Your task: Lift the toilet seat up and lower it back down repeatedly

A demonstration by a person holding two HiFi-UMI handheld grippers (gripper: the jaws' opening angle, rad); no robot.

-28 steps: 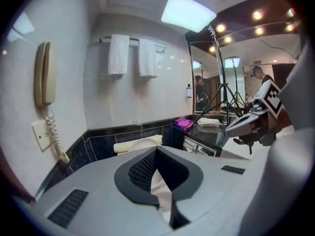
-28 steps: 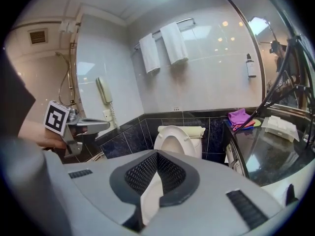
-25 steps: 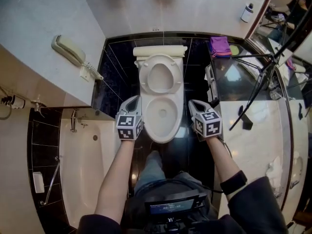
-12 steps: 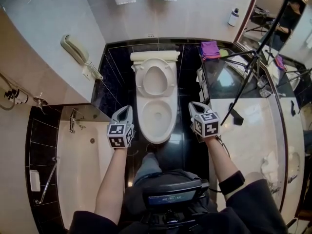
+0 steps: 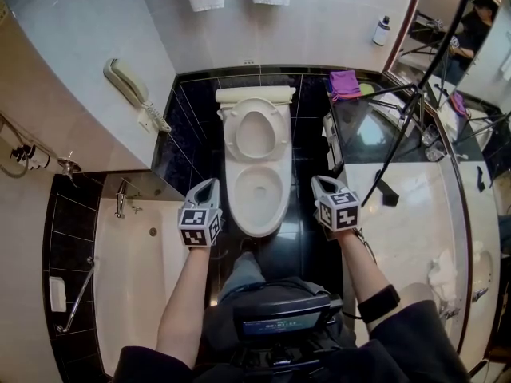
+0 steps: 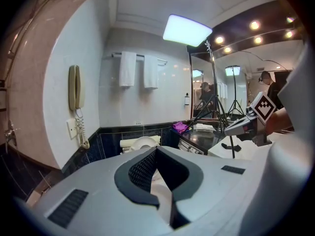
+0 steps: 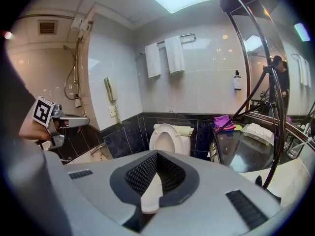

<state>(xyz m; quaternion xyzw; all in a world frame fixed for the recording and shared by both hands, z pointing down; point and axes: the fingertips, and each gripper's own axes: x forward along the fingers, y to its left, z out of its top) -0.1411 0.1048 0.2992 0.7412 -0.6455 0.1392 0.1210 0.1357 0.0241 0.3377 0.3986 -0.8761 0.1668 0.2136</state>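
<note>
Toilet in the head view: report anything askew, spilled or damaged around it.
Nothing stands out. The toilet seat stands raised against the tank, the bowl looks whole, and no spill shows on the dark floor. Left gripper and right gripper sit shut either side of the bowl, touching nothing.

Head cam: high over the person, looking steeply down; toilet [image 5: 257, 166] mid-frame, arms at bottom. Cam on left gripper [image 5: 206, 184] sits low, left of the bowl, facing the back wall w/ towels [image 6: 128, 69]. Cam on right gripper [image 5: 318, 181] mirrors it from the right. Both share toilet, towels, wall phone [image 6: 74, 87]; each catches the other gripper, prob. at like height.
</note>
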